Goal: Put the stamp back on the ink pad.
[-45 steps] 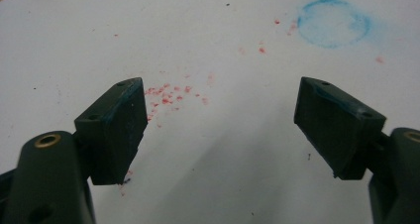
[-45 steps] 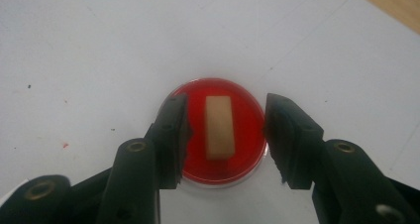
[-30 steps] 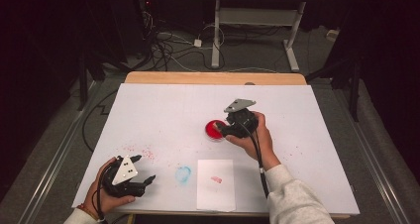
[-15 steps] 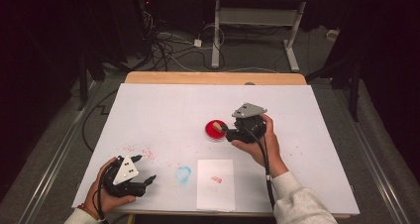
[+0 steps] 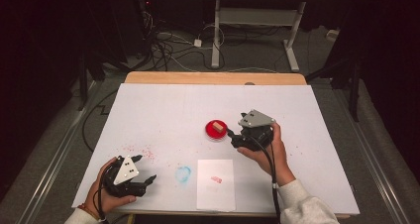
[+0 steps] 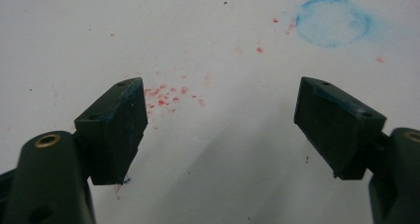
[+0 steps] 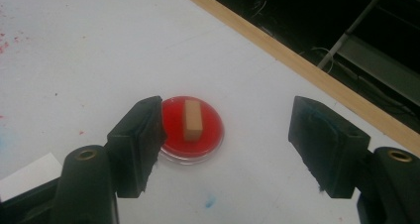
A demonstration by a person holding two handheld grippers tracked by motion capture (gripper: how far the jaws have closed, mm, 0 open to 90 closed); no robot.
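Observation:
A small tan wooden block point(image 7: 191, 119) lies in a round red dish point(image 7: 209, 116) near the table's middle; the same block point(image 5: 218, 128) and dish point(image 5: 211, 133) appear in the high view. My right gripper point(image 5: 231, 136) is just right of the dish, open, nothing between its jaws point(image 7: 225, 142). At the front left corner, my left gripper point(image 5: 146, 169) rests open over the white table, empty, with red specks under it point(image 6: 220, 130). A white paper sheet point(image 5: 216, 184) with a red smear lies at the front centre.
A blue chalky ring point(image 5: 183, 174) marks the table left of the paper, also ahead of the left gripper point(image 6: 333, 22). Red specks point(image 5: 141, 150) scatter at the front left. The wooden table edge point(image 5: 213, 78) runs along the back, with cables and a desk frame beyond.
My right gripper has drawn back to the right from the red dish and now is open beside it. The left gripper has stayed put.

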